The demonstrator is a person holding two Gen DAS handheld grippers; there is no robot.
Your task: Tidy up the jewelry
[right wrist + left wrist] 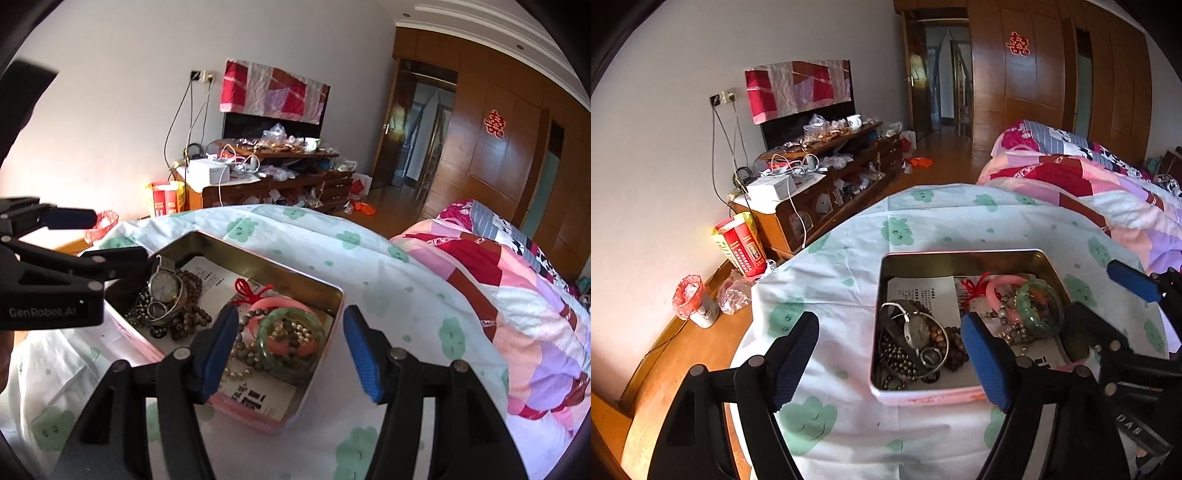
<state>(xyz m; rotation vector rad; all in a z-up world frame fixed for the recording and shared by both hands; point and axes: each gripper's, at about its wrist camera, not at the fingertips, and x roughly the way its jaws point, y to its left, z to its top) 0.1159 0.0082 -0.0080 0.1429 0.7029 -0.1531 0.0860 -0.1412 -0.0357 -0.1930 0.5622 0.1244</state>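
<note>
The open pink rectangular metal tin (334, 295), holding the silver wristwatch (164, 286), jade-green bangle (291, 345) and beads, sits mid-bed. The left tool (890, 354) and right tool (291, 354) both gape wide, empty. Judged step: release complete. Next: select another piece.

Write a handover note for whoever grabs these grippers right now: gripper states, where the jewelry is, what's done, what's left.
Left gripper: open, empty, hovering over the left half of the tin.
Right gripper: open, empty, above the right half.
Pink rectangular metal tin sits on the white cloth with green clouds, lid off.
Inside, left: silver wristwatch, dark wooden bead strands. Right: green jade bangle, pink bangle, red knotted cord, grey bead bracelet, all on printed paper.
Done: all visible jewelry lies in the tin.
Left: the pieces overlap in two heaps; no lid in view.
</note>
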